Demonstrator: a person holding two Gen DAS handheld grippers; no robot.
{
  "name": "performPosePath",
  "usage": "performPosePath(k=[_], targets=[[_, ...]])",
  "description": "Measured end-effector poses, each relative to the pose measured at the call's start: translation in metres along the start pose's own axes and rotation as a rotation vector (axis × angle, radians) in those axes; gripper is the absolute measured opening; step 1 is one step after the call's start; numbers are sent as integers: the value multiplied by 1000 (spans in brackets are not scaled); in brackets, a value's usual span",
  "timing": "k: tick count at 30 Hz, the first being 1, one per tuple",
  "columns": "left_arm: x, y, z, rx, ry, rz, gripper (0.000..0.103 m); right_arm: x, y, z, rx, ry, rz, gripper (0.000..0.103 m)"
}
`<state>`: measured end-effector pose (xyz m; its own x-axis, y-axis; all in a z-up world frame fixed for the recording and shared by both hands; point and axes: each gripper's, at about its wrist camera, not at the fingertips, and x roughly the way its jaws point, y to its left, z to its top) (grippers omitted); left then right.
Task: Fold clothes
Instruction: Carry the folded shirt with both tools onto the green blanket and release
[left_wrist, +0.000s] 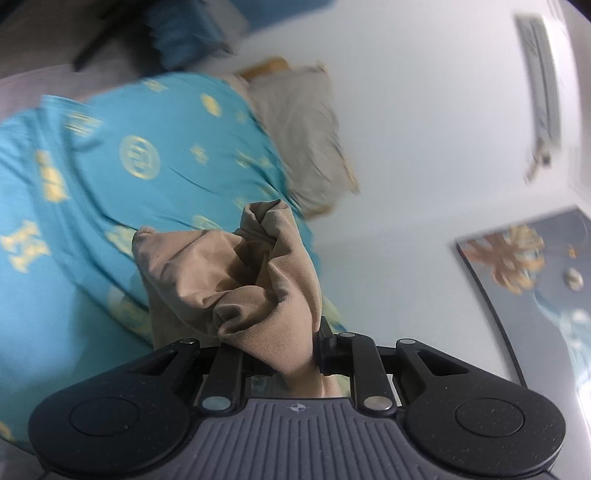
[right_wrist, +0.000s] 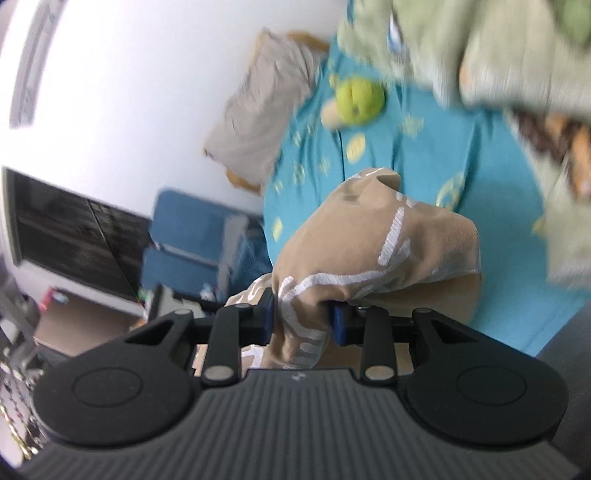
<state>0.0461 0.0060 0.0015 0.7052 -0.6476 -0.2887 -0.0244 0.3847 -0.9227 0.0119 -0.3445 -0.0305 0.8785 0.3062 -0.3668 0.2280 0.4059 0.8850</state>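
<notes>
A tan garment (left_wrist: 236, 273) is bunched up and lifted above a bed with a turquoise, gold-patterned sheet (left_wrist: 110, 147). My left gripper (left_wrist: 291, 343) is shut on a fold of it, and the cloth hides most of its fingers. In the right wrist view the same tan garment (right_wrist: 369, 236) shows white lettering. My right gripper (right_wrist: 301, 321) is shut on another bunch of it, with the blue pads pressing the cloth from both sides. The turquoise sheet (right_wrist: 424, 158) lies below and beyond. Both views are blurred by motion.
A grey pillow (left_wrist: 303, 129) lies at the bed's head against a white wall. A green plush toy (right_wrist: 358, 98) and a pale green heap of clothes (right_wrist: 480, 48) sit on the bed. A blue chair (right_wrist: 184, 240) stands beside the bed. A picture (left_wrist: 535, 266) hangs on the wall.
</notes>
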Motion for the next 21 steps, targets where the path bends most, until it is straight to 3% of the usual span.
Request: performPosePath(k=[7,14,17,21], targets=[[136,-118,-43,77,184,-88,20,-71,19,128,-71,-193,-40,34],[285,-234,-106,134,329,-296,20,-144,59,259,-275,-499,-106,33],[335,-250,-139,173,360,-341,21,-160,57,284,-347,-582,-163,33],[372,-222,-175,253,420,-327,22,-158,20,282,-367,-615,-255,34]])
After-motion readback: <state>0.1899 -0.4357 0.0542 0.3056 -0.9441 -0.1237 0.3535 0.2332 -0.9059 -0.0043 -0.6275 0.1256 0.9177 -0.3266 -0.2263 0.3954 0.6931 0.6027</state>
